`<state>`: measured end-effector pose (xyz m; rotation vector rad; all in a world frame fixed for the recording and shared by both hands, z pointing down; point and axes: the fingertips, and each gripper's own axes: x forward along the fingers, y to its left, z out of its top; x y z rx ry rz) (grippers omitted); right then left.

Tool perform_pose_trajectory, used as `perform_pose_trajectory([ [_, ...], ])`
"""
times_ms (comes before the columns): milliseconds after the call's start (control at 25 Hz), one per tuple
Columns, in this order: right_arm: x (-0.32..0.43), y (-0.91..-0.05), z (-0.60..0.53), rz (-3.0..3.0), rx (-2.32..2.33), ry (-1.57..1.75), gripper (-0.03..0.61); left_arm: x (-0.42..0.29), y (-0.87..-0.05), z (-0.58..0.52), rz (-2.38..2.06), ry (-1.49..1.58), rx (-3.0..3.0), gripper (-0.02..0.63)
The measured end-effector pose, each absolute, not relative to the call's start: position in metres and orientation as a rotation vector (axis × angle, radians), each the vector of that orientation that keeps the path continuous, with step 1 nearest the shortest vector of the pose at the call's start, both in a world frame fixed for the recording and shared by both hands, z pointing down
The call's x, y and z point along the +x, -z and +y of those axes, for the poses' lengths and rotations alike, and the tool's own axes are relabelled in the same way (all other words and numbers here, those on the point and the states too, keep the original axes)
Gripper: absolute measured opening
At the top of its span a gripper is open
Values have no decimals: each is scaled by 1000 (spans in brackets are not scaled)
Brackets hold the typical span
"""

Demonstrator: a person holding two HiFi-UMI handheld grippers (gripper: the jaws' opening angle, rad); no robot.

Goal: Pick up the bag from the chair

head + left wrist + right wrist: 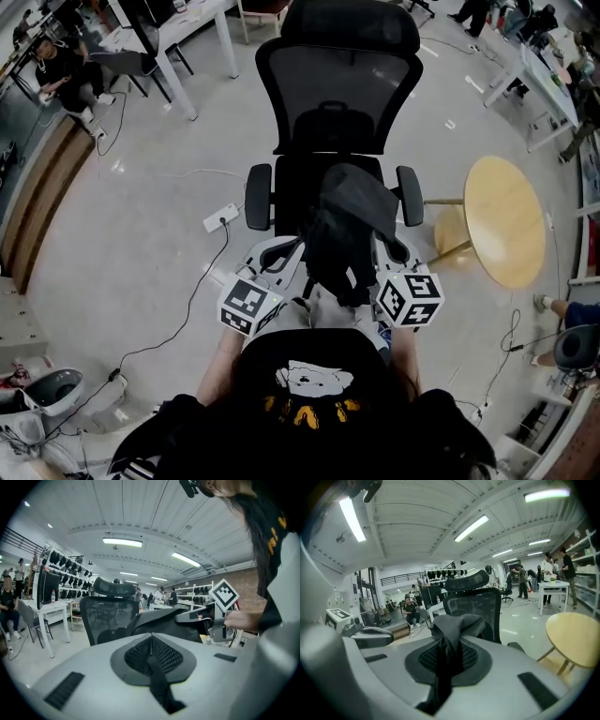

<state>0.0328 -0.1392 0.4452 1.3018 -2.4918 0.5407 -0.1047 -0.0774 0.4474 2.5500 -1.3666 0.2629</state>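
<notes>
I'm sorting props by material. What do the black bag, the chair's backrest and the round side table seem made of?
Black bag: soft matte fabric, likely woven synthetic; it crumples and drapes in folds.
Black chair backrest: see-through mesh in a rigid, probably plastic frame; floor shows through.
Round table top: pale wood or wood-look laminate, smooth; grain not discernible.
</notes>
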Motion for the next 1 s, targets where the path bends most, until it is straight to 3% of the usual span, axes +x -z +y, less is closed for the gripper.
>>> perform_pose_trajectory([
  [520,70,-435,-119,-2532,1254,-515,8,-59,-447,-69,-1382,-273,2546,11],
  [1000,148,-435,-71,-2565,1143,-521,8,26,-432,-29,-1457,-269,2522,11],
])
